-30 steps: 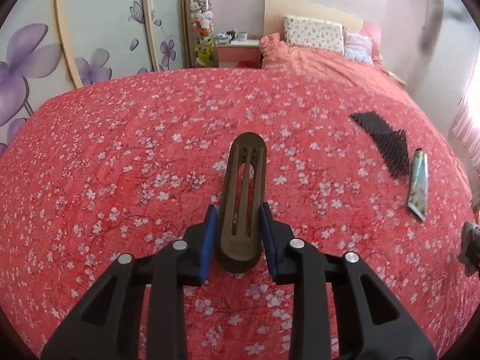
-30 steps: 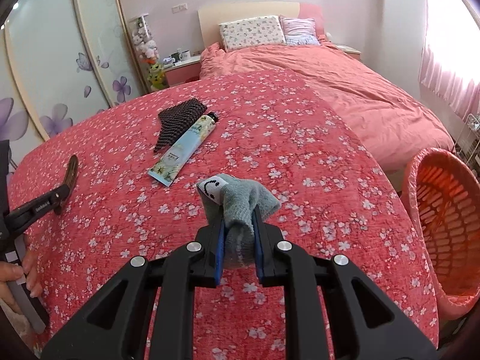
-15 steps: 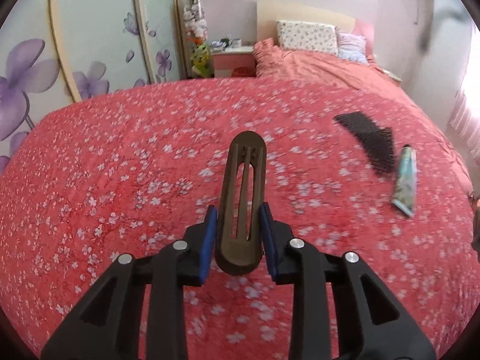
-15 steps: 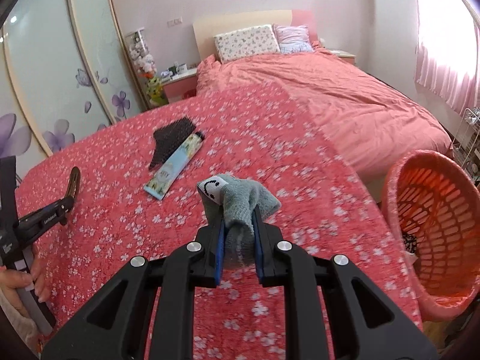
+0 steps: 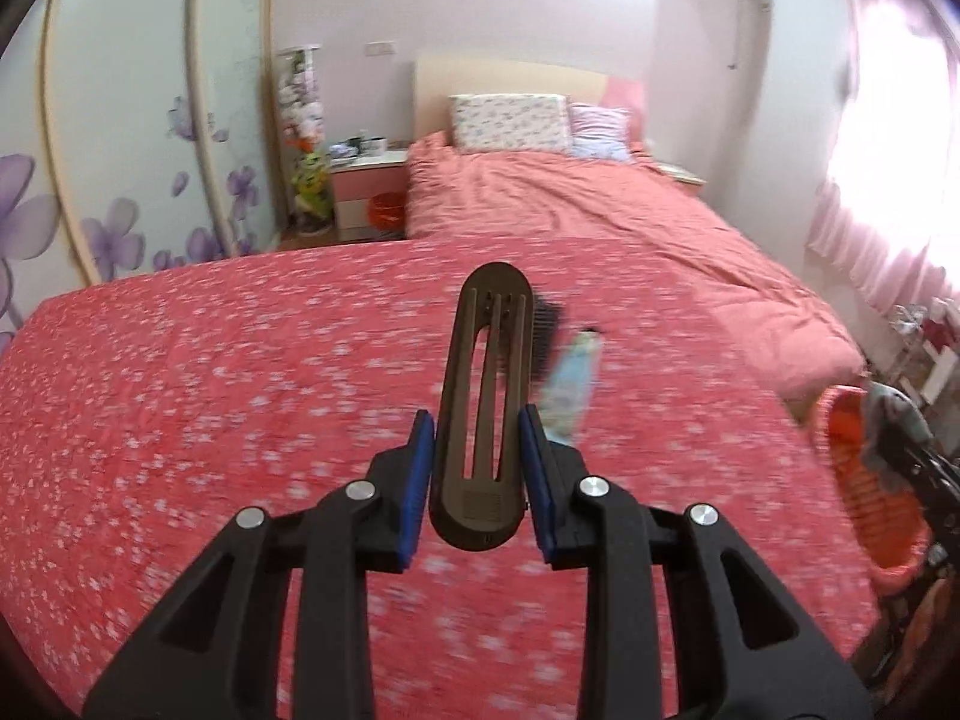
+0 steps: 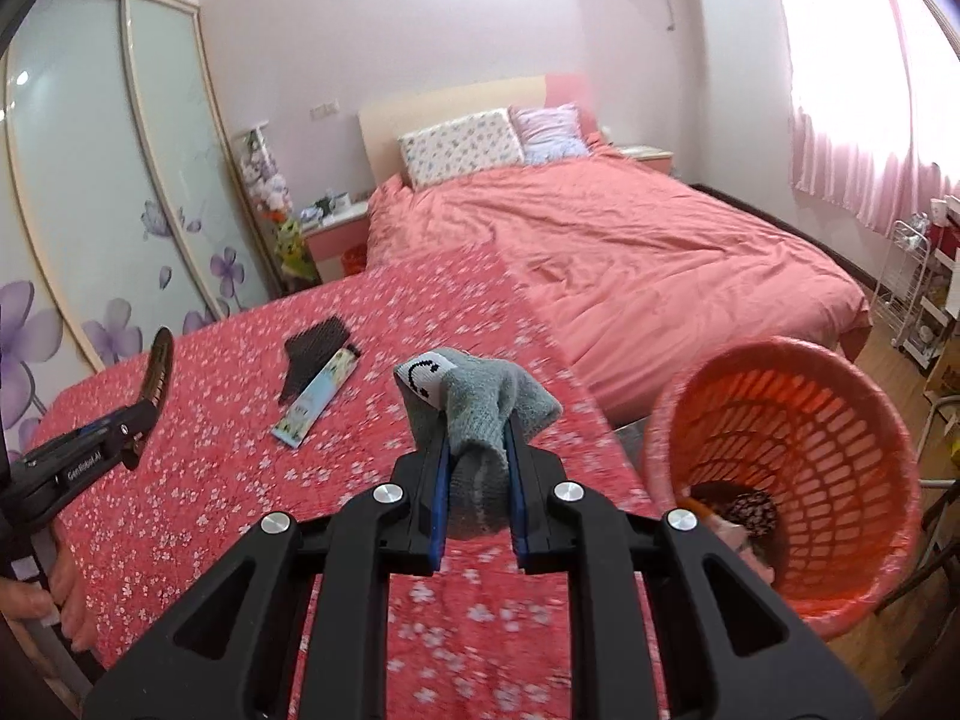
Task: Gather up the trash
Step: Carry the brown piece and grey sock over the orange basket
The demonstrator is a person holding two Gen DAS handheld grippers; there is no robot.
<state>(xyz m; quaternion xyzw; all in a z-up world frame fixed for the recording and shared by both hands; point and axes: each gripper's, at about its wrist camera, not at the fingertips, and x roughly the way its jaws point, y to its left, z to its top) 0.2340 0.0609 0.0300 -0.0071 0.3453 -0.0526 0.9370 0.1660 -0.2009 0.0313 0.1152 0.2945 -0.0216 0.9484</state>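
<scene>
My left gripper is shut on a brown slotted hair clip, held above the red flowered cover. It also shows in the right wrist view with the clip. My right gripper is shut on a grey sock with a smiley face, held in the air just left of the orange basket. The basket and the sock show at the right of the left wrist view. A black comb and a pale tube lie on the cover.
The basket holds some dark patterned items. A pink bed with pillows stands behind. A wardrobe with purple flowers is at the left. A nightstand is at the back. A wire rack stands at the right by the curtain.
Both grippers have risen and swung right toward the basket, each keeping its object. The basket now fills the right side of the right wrist view.
</scene>
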